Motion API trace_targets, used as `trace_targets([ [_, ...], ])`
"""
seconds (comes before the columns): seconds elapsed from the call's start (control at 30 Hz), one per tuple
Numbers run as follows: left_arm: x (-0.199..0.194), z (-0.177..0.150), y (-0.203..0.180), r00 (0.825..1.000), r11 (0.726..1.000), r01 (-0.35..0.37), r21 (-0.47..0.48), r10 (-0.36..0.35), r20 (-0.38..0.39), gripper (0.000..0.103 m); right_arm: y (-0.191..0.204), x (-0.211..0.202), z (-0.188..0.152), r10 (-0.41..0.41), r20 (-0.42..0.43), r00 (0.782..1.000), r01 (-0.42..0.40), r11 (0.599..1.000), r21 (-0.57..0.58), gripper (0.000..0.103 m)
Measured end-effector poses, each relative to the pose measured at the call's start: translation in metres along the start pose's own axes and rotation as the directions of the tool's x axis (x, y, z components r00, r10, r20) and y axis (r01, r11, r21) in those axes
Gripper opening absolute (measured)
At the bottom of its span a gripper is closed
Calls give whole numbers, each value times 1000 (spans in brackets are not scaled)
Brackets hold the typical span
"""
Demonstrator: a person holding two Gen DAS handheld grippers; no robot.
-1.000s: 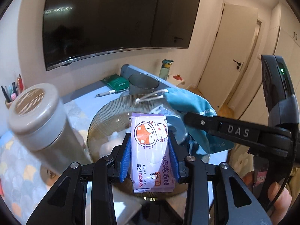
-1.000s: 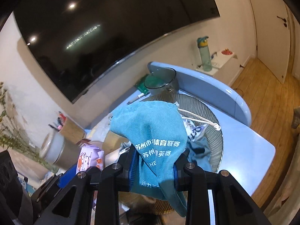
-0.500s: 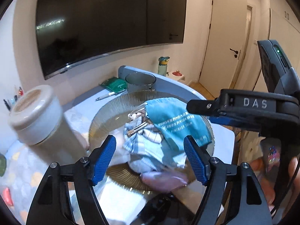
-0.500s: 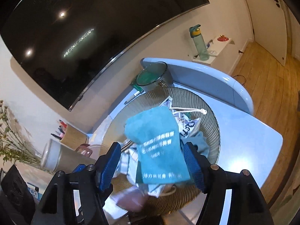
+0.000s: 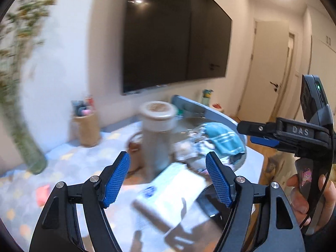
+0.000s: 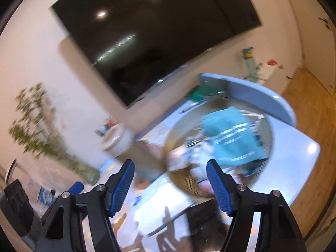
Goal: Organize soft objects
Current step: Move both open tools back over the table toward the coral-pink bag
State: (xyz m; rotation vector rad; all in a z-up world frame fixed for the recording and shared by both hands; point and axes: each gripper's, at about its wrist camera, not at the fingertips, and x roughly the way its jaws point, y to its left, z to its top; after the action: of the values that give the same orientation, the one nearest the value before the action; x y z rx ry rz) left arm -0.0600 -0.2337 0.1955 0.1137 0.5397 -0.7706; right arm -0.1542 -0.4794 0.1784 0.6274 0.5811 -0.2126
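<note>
Both pairs of blue-padded fingers stand spread wide with nothing between them; the left gripper (image 5: 168, 178) hangs over a blurred white flat packet (image 5: 174, 191) on the pale blue table (image 6: 294, 168); the right gripper (image 6: 170, 182) faces the round ribbed brown basket (image 6: 178, 180); inside it a teal printed cloth (image 6: 231, 138) lies on top of other blurred fabrics; a beige lidded canister (image 5: 157, 126) stands just beside the basket.

A teal cloth with white stripes (image 6: 231, 136) lies in the ribbed brownish round basket (image 6: 178, 180); pale-blue tabletop (image 6: 294, 157).
</note>
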Motion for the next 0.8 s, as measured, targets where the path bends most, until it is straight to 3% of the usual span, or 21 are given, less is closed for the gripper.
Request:
trace_targets([
  [0.17, -53, -20, 65, 991, 990, -119, -73, 123, 50, 91, 72, 5, -39, 98, -36, 995, -102, 988, -120, 81],
  [0.3, -77, -50, 119, 955, 948, -290, -130, 296, 25, 91, 120, 30, -82, 137, -98, 986, -156, 963, -220, 90],
  [0.47, -71, -102, 187, 911, 883, -412, -225, 401, -97, 91, 163, 96, -148, 144, -241, 960, -214, 930, -297, 90],
  [0.53, -56, -128, 211, 877, 844, -478, -241, 446, -180, 91, 173, 117, -167, 125, -244, 962, -207, 915, -347, 90],
  [0.6, -45, -149, 227, 859, 823, -505, -260, 451, -242, 91, 186, 141, -193, 66, -207, 976, -160, 863, -479, 90],
  [0.67, -34, -170, 243, 857, 810, -504, -299, 426, -290, 91, 192, 166, -212, -19, -207, 978, -101, 827, -553, 90],
  [0.73, -27, -184, 257, 851, 787, -510, -348, 402, -337, 89, 189, 184, -221, -17, -265, 964, -134, 832, -539, 90],
  [0.8, -29, -181, 260, 876, 795, -473, -380, 379, -298, 91, 190, 197, -230, -35, -300, 953, -144, 822, -551, 90],
])
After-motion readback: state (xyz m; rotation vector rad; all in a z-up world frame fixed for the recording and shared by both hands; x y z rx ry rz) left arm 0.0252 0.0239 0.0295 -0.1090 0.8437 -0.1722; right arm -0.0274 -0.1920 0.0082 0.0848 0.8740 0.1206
